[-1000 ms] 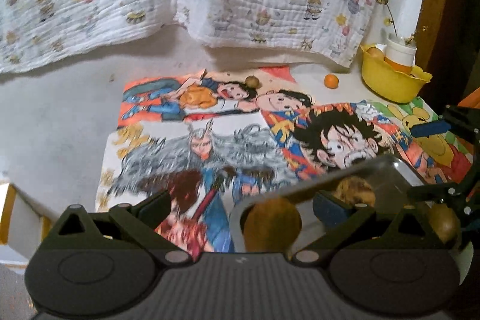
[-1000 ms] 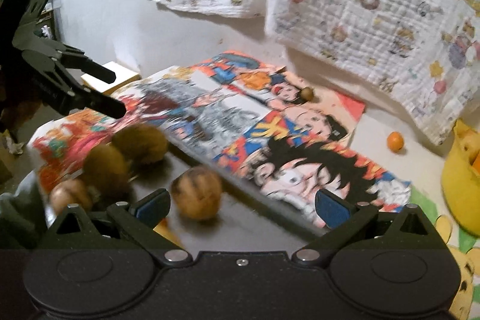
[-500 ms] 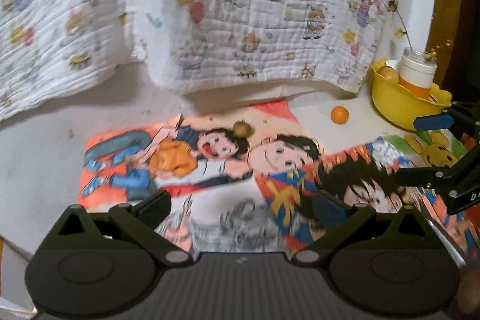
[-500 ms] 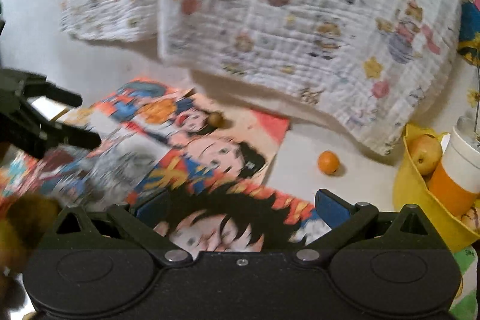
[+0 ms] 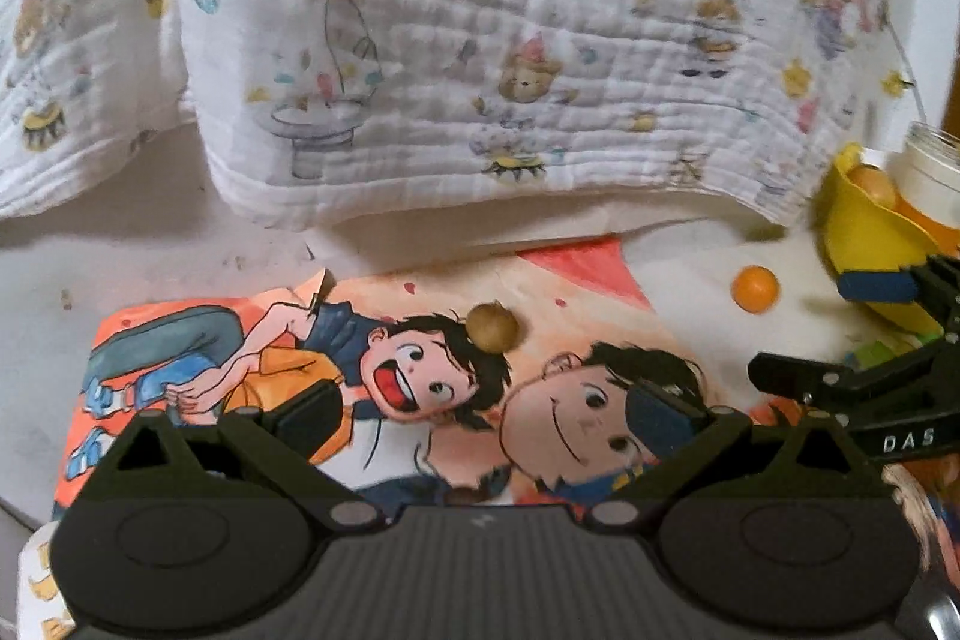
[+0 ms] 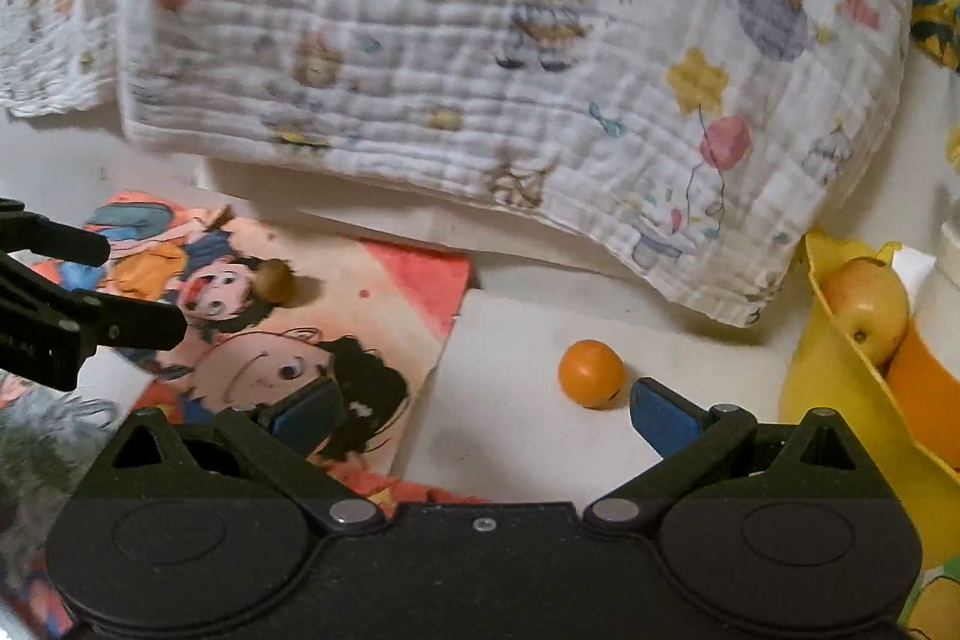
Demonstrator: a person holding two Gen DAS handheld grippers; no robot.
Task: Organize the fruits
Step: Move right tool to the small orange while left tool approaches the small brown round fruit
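Observation:
A small brown fruit point(image 5: 492, 327) lies on the cartoon poster point(image 5: 252, 340), straight ahead of my left gripper point(image 5: 480, 409), which is open and empty. An orange point(image 6: 591, 373) rests on the white surface, just beyond and slightly left of the right finger of my right gripper point(image 6: 486, 415), also open and empty. The same orange point(image 5: 755, 288) shows at the right of the left wrist view, the brown fruit point(image 6: 275, 278) at the left of the right wrist view. A yellow bowl point(image 6: 840, 400) at far right holds a yellow-red apple point(image 6: 870, 307).
A printed white cloth point(image 5: 480, 40) hangs over the wall behind the table. A white and orange jar point(image 5: 936, 178) stands in the yellow bowl point(image 5: 864, 232). The right gripper's fingers point(image 5: 840, 376) cross the right of the left wrist view; the left gripper's fingers point(image 6: 90, 316) show at the left of the right one.
Both grippers have moved forward from the tray of brown fruits toward the back of the table. The tray has dropped out of view; the brown fruit and orange now appear much nearer.

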